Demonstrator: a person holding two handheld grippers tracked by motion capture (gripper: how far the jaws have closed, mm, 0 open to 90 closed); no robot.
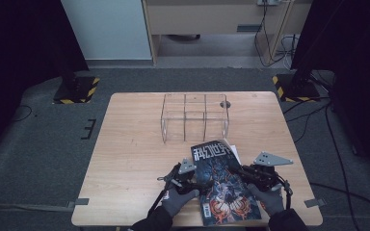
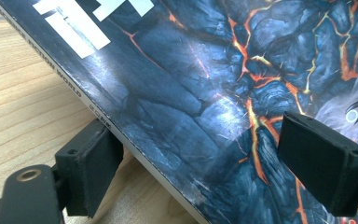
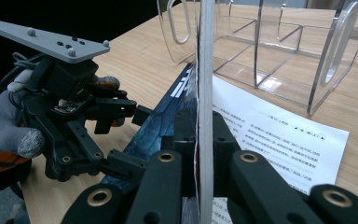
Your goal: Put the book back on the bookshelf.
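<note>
A magazine (image 1: 221,178) with a dark lava-pattern cover (image 2: 205,93) and white title characters lies at the table's front, slightly tilted. My right gripper (image 1: 247,174) is shut on its right edge; in the right gripper view the pads (image 3: 223,140) pinch the page edge (image 3: 205,70) from both sides. My left gripper (image 1: 195,184) sits at the spine side with its jaws open. One pad (image 2: 91,172) is below the spine and the other pad (image 2: 326,163) is over the cover, neither pressing. The left gripper (image 3: 135,137) also appears in the right gripper view, held by a grey-gloved hand.
A clear acrylic organizer (image 1: 195,118) with several compartments stands behind the magazine at mid-table (image 3: 270,46). A white printed sheet (image 3: 279,144) lies flat under the magazine's far right corner. Bare wooden tabletop (image 1: 125,159) stretches to the left. Black stands with striped bases flank the table's back.
</note>
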